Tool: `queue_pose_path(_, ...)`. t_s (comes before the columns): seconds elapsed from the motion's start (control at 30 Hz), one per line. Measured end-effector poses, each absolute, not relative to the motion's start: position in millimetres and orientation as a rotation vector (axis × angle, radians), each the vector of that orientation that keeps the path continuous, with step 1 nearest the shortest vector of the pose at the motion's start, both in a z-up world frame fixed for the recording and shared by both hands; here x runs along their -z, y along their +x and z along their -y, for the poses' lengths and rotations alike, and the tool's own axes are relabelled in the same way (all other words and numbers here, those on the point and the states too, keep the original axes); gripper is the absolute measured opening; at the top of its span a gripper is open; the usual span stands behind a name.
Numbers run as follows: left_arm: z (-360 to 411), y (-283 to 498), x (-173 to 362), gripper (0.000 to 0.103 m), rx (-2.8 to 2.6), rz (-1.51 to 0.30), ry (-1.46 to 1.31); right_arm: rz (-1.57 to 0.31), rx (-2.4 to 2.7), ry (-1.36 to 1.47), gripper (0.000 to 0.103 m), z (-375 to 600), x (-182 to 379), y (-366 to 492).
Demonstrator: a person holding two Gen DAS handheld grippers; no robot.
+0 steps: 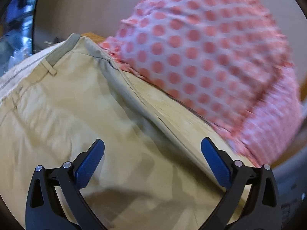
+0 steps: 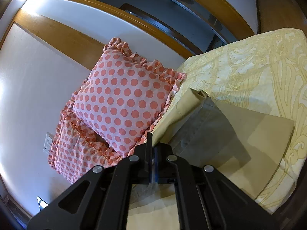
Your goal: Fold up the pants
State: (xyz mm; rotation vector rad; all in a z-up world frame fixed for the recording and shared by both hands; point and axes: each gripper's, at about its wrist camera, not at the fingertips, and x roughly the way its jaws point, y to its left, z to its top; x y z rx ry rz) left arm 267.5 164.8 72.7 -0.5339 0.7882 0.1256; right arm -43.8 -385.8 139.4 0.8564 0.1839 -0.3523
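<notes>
- I see a bed (image 2: 249, 61) under a pale yellow cover with a scrolling pattern; it is the working surface.
- Behind it stands a white wall (image 2: 28, 86) with wooden trim, and a switch plate (image 2: 47, 143) sits low on that wall.
- Two pillows (image 2: 122, 99), white with coral dots and frilled edges, lean against the wall at the bed's head, one overlapping the other.
- One pair of tan pants (image 2: 255, 134) lies on the bed just beside the pillows, partly folded, with a flat panel spread on the cover.
- In my left view the pants (image 1: 63, 118) fill the frame; the waistband and one belt loop (image 1: 50, 68) show at upper left, and a long seam ridge runs diagonally. This view is blurred.
- My left gripper (image 1: 152, 149) hangs over the cloth with its two blue pads (image 1: 90, 164) spread wide, gripping nothing.
- My right gripper (image 2: 152, 147) is pressed together, pinching an edge of the pants, which rises from the bed to the jaws.
</notes>
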Motion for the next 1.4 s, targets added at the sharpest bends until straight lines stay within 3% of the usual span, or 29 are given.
queue_pose_path(0.07,-171.2,295.3,-64.2,0.090,-0.192,-0.838,-0.506,-0.191,0.350,0.841,0.001,386.0,-139.9,-43.6)
queue_pose_path(0.1,-176.4,313.2,-55.8,0.080,-0.232,-0.886,-0.498,-0.197,0.349,0.834,0.001,386.0,-139.9,-42.4)
queue_pose_path(0.13,-182.0,325.3,-48.0,0.060,-0.241,-0.925,-0.515,-0.202,0.348,0.829,0.001,386.7,-139.8,-40.9)
queue_pose_path(0.23,-203.7,327.8,-39.7,0.013,-0.213,-0.927,-0.629,-0.221,0.340,0.827,0.001,391.8,-139.5,-36.4)
queue_pose_path(0.27,-208.2,319.6,-42.7,0.011,-0.196,-0.896,-0.657,-0.228,0.338,0.819,0.001,393.8,-140.4,-35.0)
queue_pose_path(0.5,-211.7,156.8,-100.6,0.010,-0.098,-0.672,-0.529,-0.223,0.383,0.784,0.002,405.3,-145.3,-50.7)
queue_pose_path(0.73,-197.3,29.3,-46.3,0.010,-0.117,-0.754,-0.449,-0.335,0.493,0.783,0.002,420.7,-127.0,-68.1)
queue_pose_path(1.27,-197.4,-13.3,-30.1,0.010,-0.071,-0.727,-0.477,-0.454,0.630,0.770,0.003,417.7,-101.3,-102.1)
queue_pose_path(1.3,-197.0,-13.0,-27.9,0.010,-0.066,-0.731,-0.470,-0.459,0.635,0.756,0.007,416.1,-102.9,-101.8)
queue_pose_path(1.33,-196.0,-13.9,-26.9,0.011,-0.063,-0.731,-0.465,-0.461,0.643,0.741,0.020,413.6,-106.1,-102.8)
queue_pose_path(1.37,-195.2,-15.8,-27.0,0.012,-0.059,-0.728,-0.457,-0.443,0.650,0.721,0.043,410.2,-111.6,-105.7)
queue_pose_path(1.4,-194.7,-20.3,-28.7,0.012,-0.052,-0.717,-0.453,-0.416,0.665,0.697,0.055,407.0,-117.6,-109.5)
